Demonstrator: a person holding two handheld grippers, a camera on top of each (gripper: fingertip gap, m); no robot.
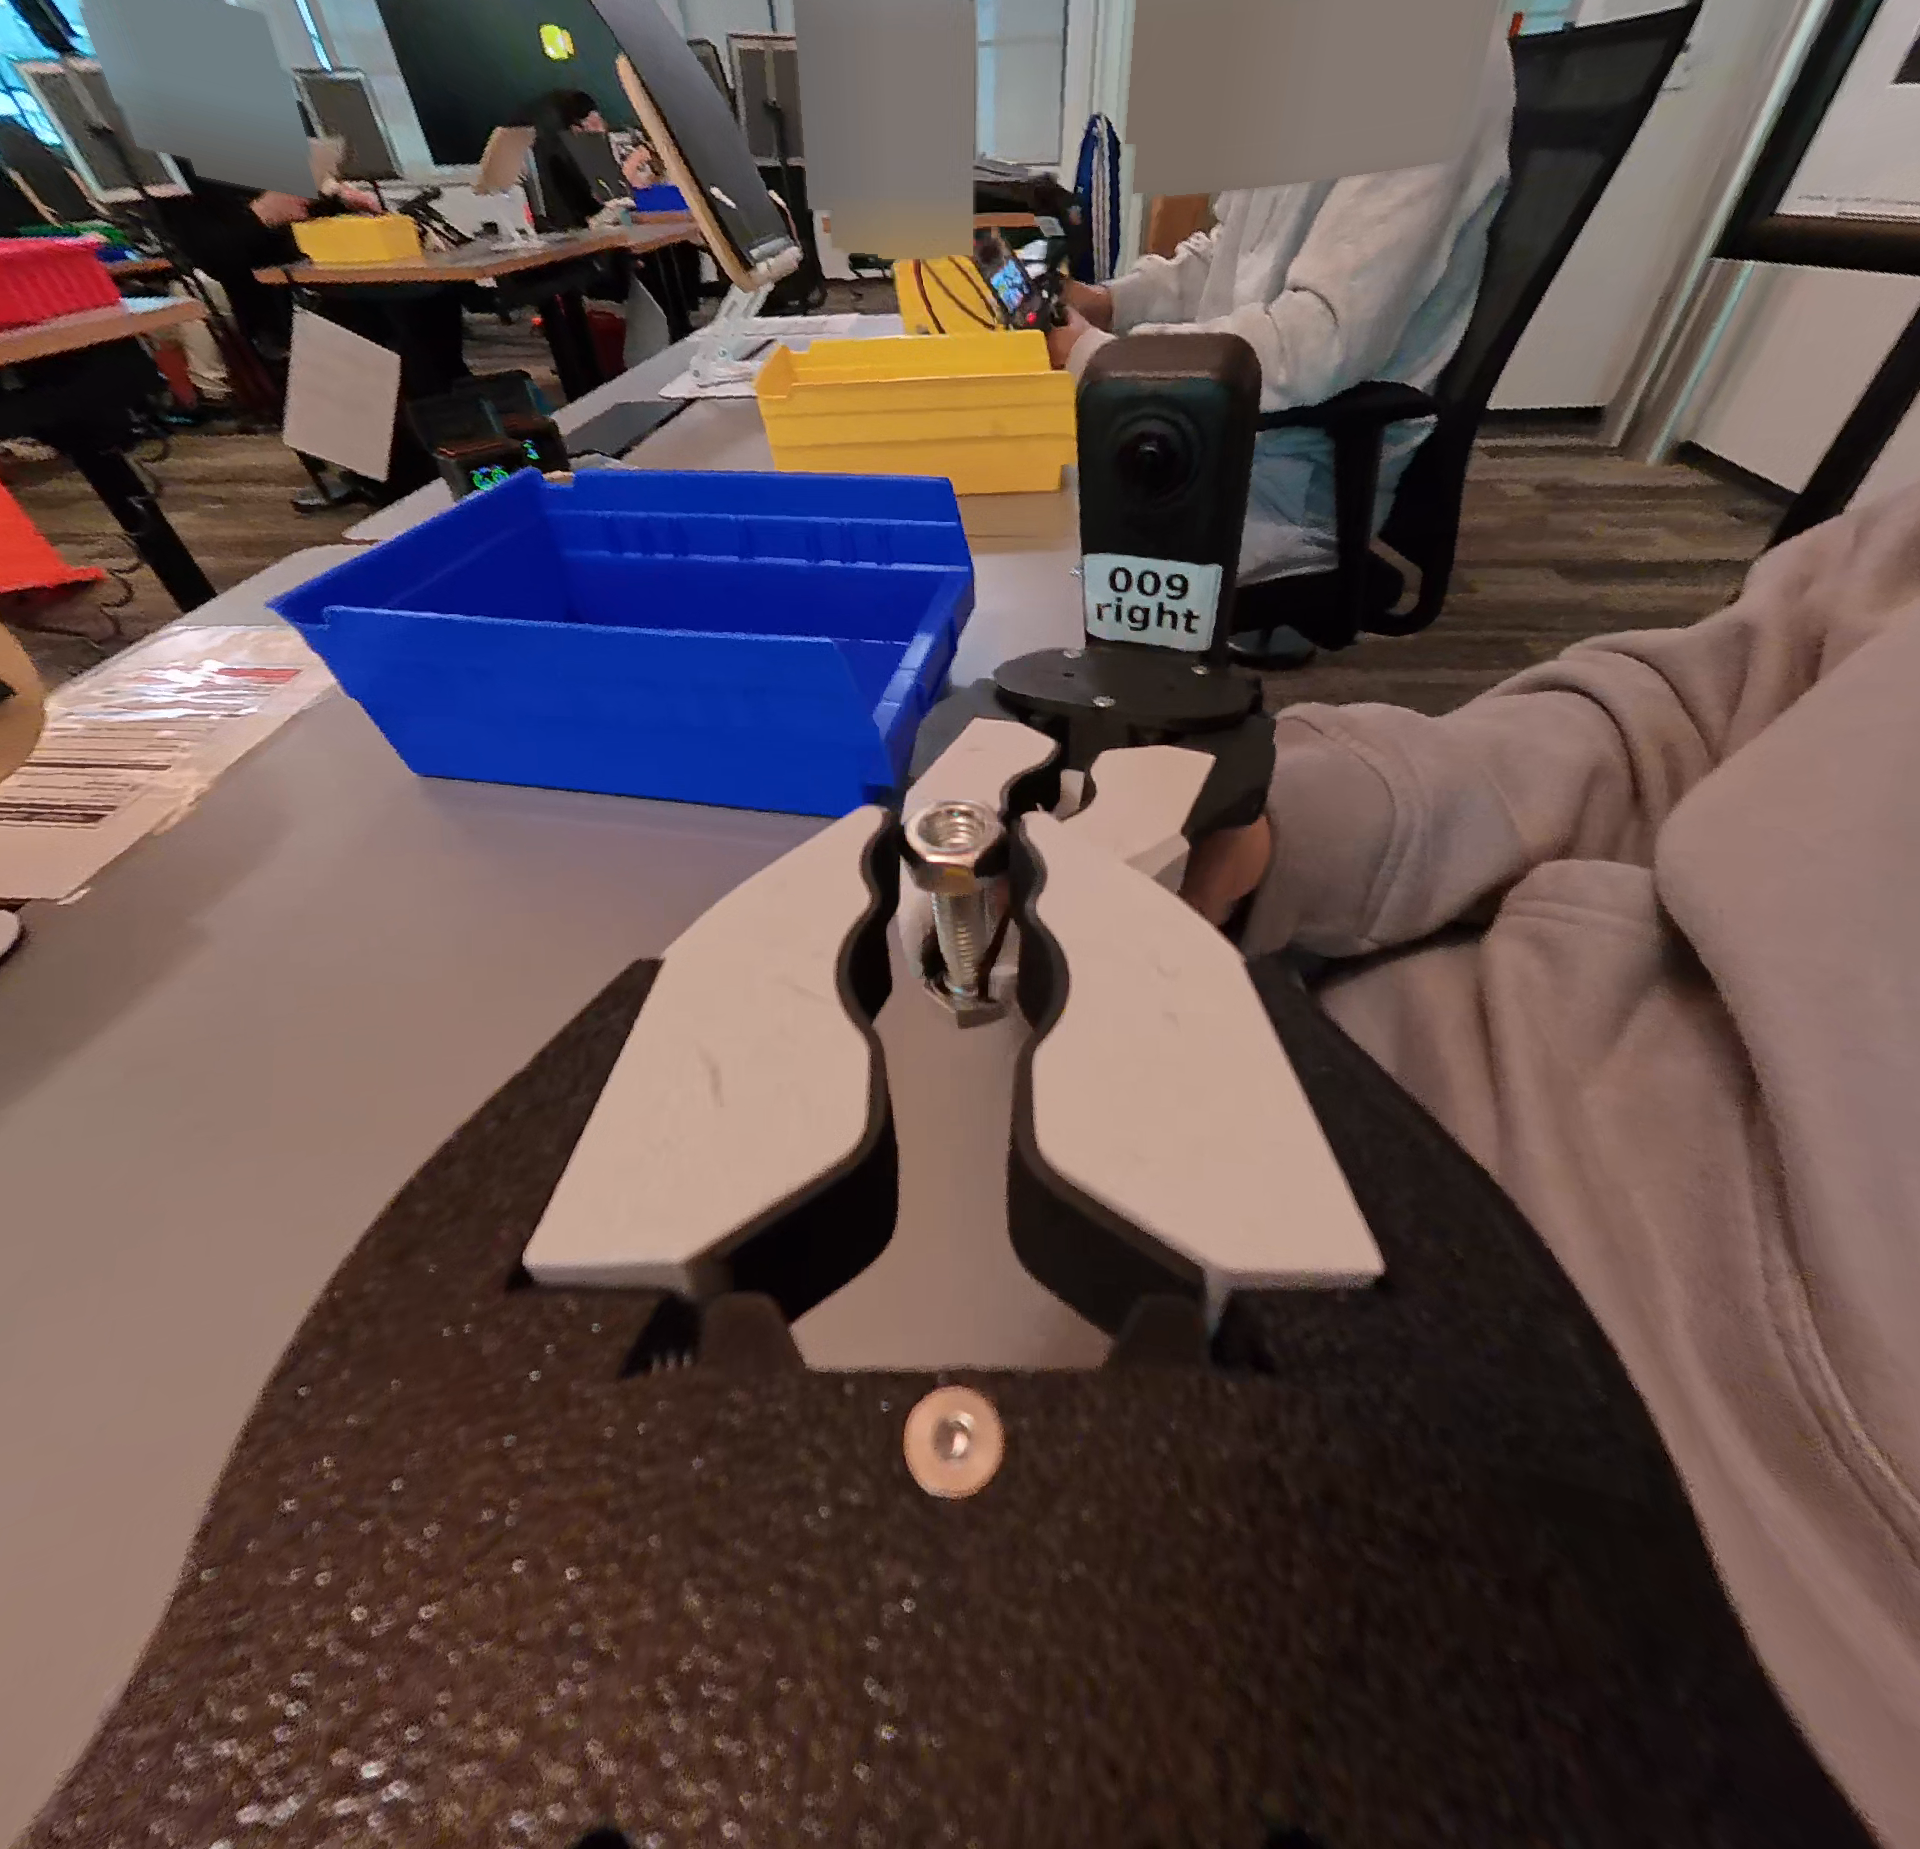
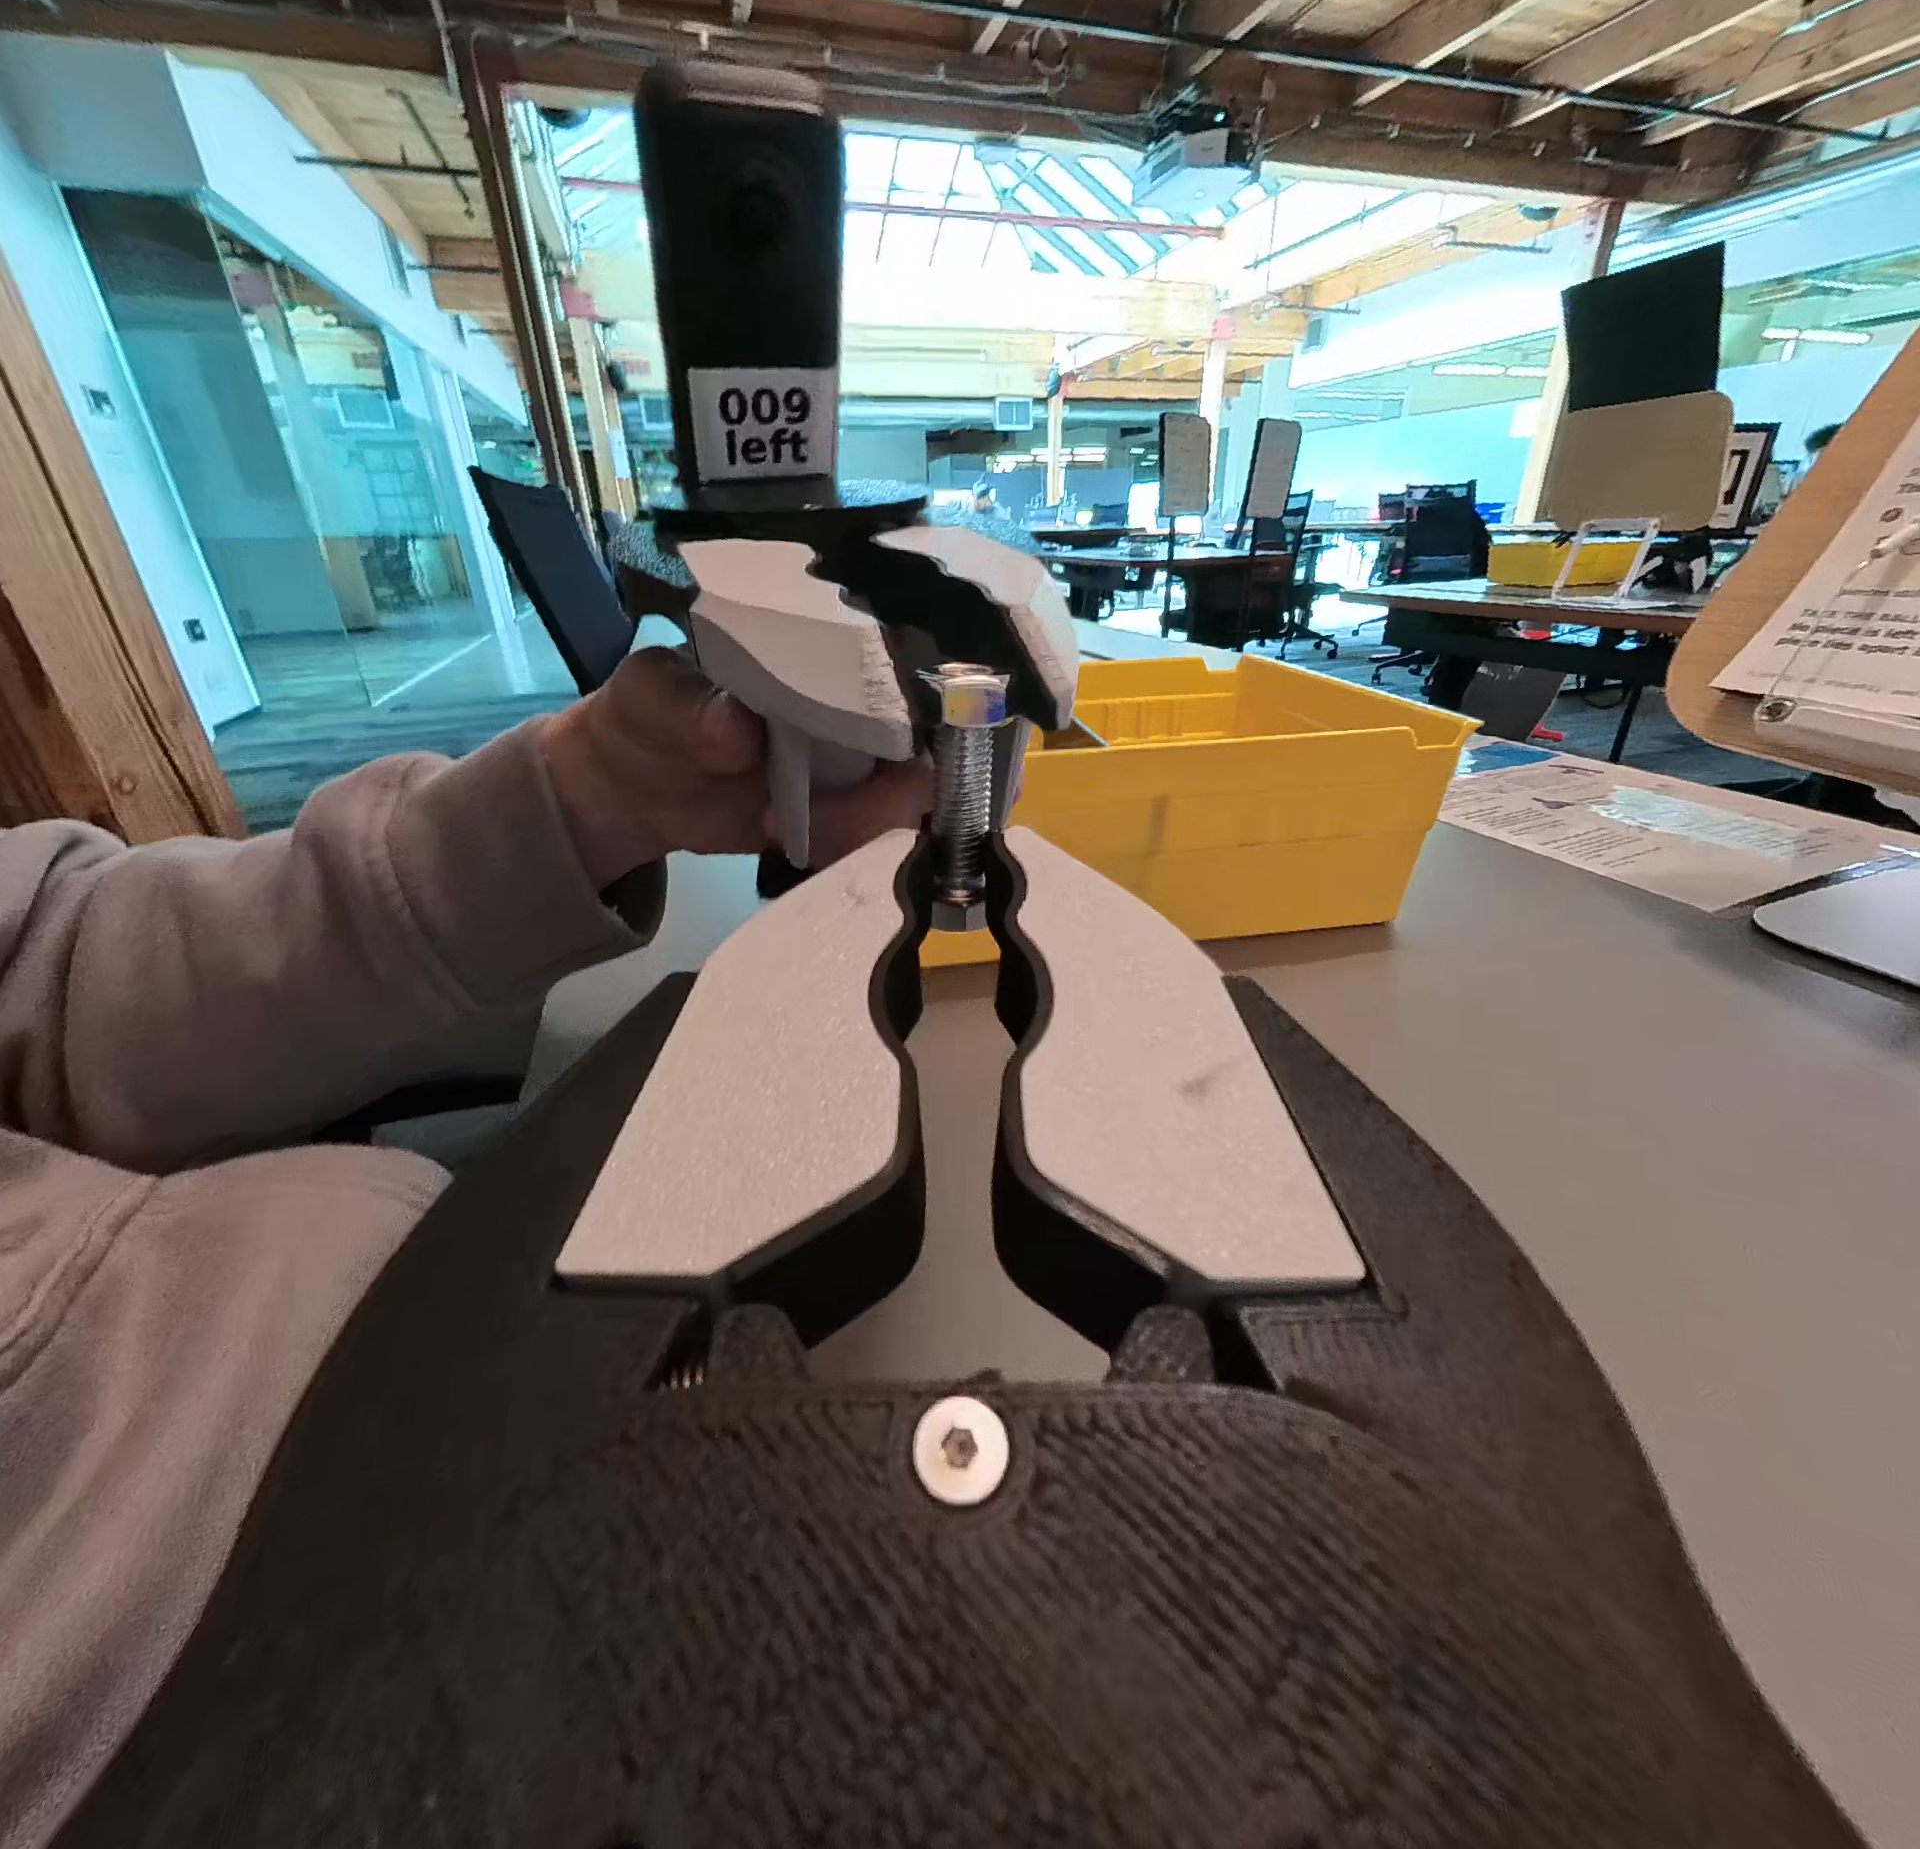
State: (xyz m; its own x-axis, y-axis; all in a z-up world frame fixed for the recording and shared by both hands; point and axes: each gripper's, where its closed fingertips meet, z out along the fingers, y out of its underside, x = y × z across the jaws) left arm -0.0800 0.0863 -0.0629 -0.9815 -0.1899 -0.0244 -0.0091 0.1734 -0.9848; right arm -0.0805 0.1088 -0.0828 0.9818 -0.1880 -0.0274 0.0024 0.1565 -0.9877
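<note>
Silver steel hex bolt upright above grey table, head clamped in right gripper; hex nut on its top, pinched by left gripper. Stiff, fairly heavy, slick; best gripped on flats. Blue bin, yellow bin behind.

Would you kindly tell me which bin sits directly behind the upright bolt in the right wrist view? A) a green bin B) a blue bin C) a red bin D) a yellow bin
D: the yellow bin fills the tabletop right behind the threaded bolt.
</note>
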